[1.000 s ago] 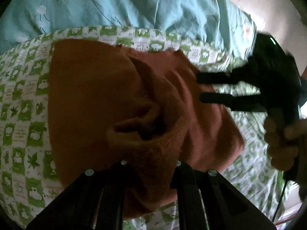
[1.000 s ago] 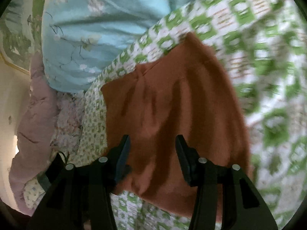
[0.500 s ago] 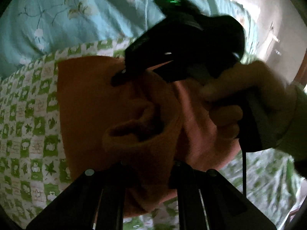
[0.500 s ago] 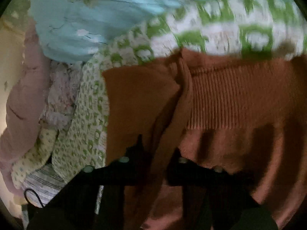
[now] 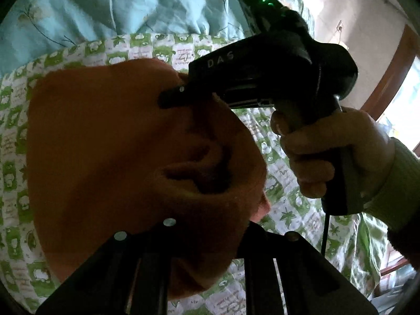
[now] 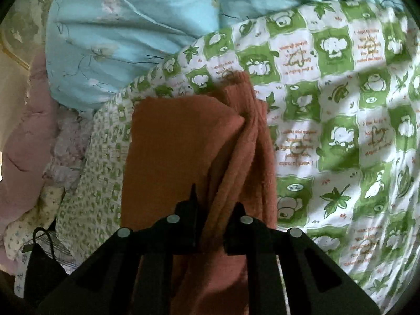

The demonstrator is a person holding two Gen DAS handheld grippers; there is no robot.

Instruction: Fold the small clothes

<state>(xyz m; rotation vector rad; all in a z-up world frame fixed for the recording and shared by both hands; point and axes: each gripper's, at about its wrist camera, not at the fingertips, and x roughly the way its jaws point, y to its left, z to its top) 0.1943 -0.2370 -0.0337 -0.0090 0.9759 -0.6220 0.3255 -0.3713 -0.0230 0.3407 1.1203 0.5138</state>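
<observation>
A small rust-orange knit garment lies on the green-and-white patterned quilt. My left gripper is shut on the garment's near edge, which bunches into a fold between the fingers. My right gripper shows in the left wrist view, its fingers on the garment's far edge. In the right wrist view the right gripper is shut on a bunched ridge of the garment, with folded layers lifted up between its fingers.
A light blue floral duvet lies bunched behind the quilt. Pink bedding lies at the left. A hand holds the right gripper's handle. A wall and a wooden window frame are at the right.
My right gripper has swung from the garment's right side to its far edge and shut on it, lifting a fold. My left gripper has kept its hold.
</observation>
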